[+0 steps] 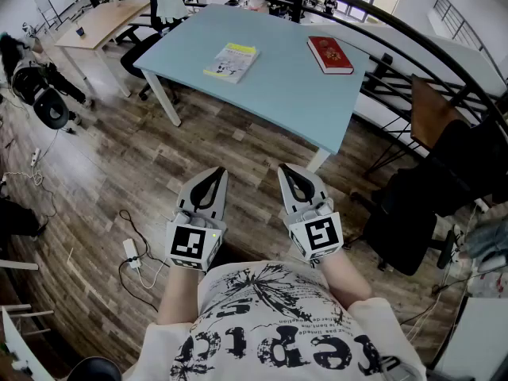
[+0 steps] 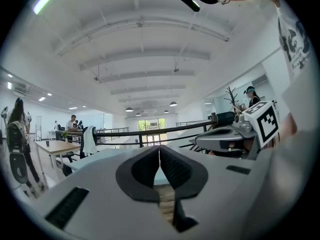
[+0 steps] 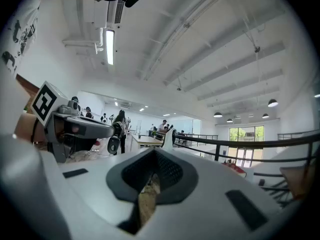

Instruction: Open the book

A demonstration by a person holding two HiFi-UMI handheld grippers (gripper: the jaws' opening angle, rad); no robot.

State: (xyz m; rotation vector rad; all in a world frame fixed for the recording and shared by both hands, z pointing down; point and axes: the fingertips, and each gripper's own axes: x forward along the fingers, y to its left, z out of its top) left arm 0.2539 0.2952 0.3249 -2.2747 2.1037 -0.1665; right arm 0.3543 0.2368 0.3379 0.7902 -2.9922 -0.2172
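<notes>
Two closed books lie on the light blue table (image 1: 302, 109) ahead of me: a yellow and white one (image 1: 230, 62) towards its left and a red one (image 1: 330, 55) towards its right. Both grippers are held level close to the person's chest, well short of the table and above the wooden floor. My left gripper (image 1: 216, 173) (image 2: 160, 149) is shut with nothing in it. My right gripper (image 1: 284, 170) (image 3: 156, 154) is beside it, also shut and empty. The red book (image 3: 235, 167) shows faintly in the right gripper view.
A black railing (image 1: 429, 46) curves behind and to the right of the table. A wooden desk (image 1: 99, 18) and office chairs stand at the back left, a dark chair (image 1: 421, 221) at the right. A power strip with cables (image 1: 131, 252) lies on the floor at the left.
</notes>
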